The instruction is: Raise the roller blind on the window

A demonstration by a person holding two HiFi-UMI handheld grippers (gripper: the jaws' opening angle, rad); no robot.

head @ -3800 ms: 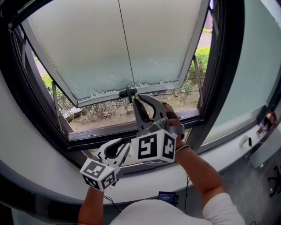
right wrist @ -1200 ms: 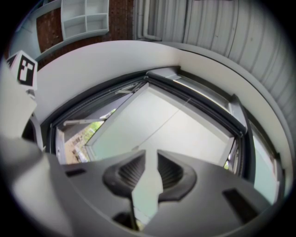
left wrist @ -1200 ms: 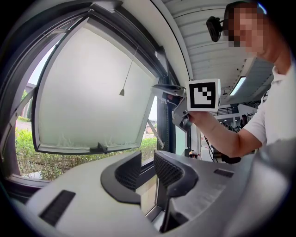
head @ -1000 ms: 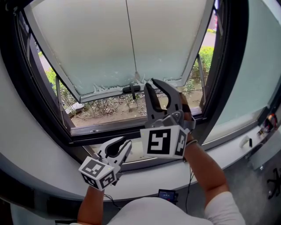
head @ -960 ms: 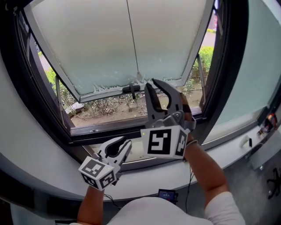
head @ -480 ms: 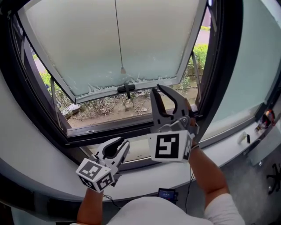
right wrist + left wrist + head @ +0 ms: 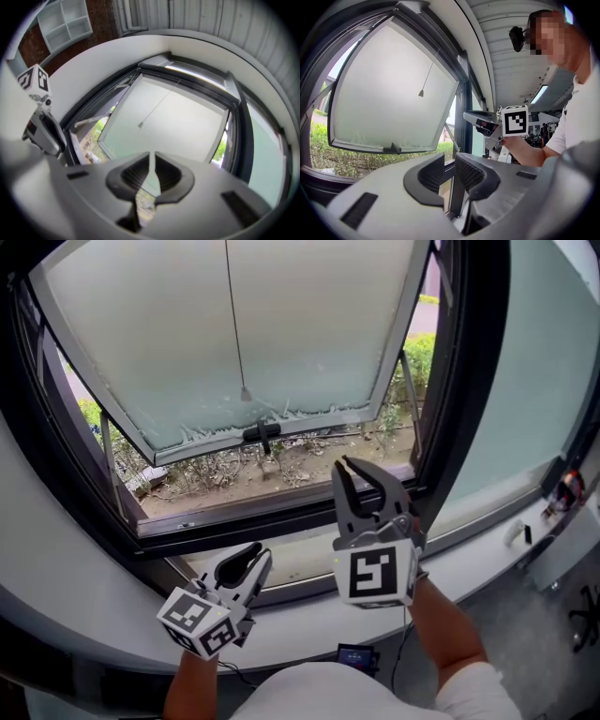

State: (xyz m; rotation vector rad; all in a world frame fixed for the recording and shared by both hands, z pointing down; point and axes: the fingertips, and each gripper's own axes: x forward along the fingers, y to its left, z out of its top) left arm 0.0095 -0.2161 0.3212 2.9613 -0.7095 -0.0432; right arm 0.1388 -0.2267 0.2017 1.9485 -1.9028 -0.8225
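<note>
Right gripper (image 7: 342,462) has dropped clear of pull cord (image 7: 234,315), clenched, empty. Left gripper (image 7: 255,554) has just been closing, gap left, empty. Cord is light, limp, probably slick: pinch just above toggle (image 7: 246,395).

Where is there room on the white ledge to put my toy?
The ledge is bare left of the left gripper, and right of the right gripper until some small items. The middle, where both grippers are, is crowded.

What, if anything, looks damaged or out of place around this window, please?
The tilted-out frosted pane has a ragged, flaky lower edge, either side of the black handle, as though its coating were torn or peeling. The pull cord hangs loose before it; nothing else stands out.
</note>
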